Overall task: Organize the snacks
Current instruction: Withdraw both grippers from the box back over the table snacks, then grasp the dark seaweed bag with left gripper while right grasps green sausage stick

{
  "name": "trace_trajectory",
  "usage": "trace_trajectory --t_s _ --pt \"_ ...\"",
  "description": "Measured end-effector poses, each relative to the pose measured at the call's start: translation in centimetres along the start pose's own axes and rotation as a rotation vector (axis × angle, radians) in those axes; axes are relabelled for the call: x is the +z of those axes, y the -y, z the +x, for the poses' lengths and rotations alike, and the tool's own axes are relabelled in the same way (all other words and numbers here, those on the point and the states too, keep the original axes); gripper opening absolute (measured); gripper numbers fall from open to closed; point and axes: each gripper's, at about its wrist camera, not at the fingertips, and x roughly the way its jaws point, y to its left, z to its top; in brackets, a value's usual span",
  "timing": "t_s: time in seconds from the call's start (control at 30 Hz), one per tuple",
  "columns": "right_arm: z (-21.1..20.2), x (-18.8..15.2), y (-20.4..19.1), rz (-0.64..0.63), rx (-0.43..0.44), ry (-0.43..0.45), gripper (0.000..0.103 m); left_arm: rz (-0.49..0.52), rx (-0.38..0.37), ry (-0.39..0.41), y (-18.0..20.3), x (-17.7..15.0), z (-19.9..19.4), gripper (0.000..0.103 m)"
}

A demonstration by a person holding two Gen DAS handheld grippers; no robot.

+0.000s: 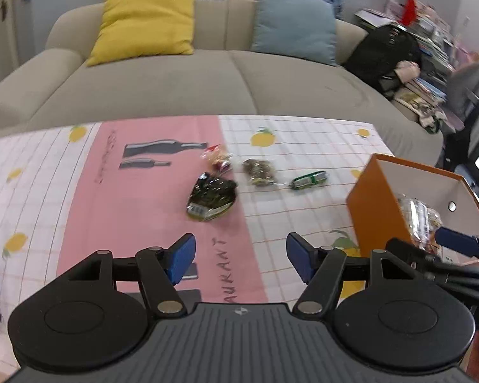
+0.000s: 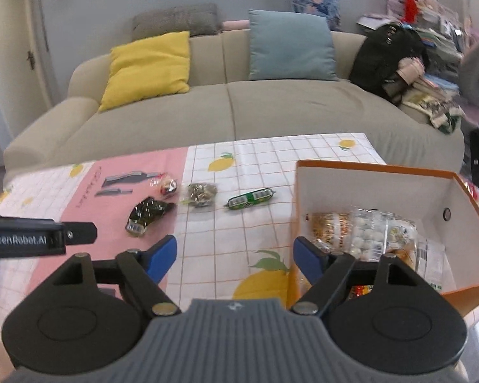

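Observation:
Several snacks lie on the tablecloth: a dark green foil packet (image 1: 212,199) (image 2: 147,214), a clear red-and-brown candy bag (image 1: 218,159) (image 2: 165,185), a clear bag of brownish bits (image 1: 259,172) (image 2: 201,193) and a green sausage-shaped pack (image 1: 309,179) (image 2: 250,198). An orange box (image 1: 372,198) (image 2: 335,166) at the right holds several clear snack packs (image 2: 364,233). My left gripper (image 1: 241,255) is open and empty, above the cloth short of the foil packet. My right gripper (image 2: 234,257) is open and empty, its right finger over the box's near left corner.
A beige sofa (image 1: 191,83) with a yellow cushion (image 1: 147,25) and a blue cushion (image 1: 295,24) runs behind the table. A black backpack (image 1: 383,54) and stacked books sit at the right. The left gripper's body (image 2: 25,239) shows at the right wrist view's left edge.

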Motion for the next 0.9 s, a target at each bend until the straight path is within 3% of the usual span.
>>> trace_trajectory --t_s 0.63,0.9 --pt "9.4 1.3 -4.7 -0.151 0.025 -0.05 0.068 -0.151 -0.029 -0.003 -6.4 2.3 7.0 0.08" --pt "14.1 2.5 -5.2 -0.131 0.028 -0.095 0.067 -0.131 -0.031 -0.033 -8.1 3.7 11.5 0.081"
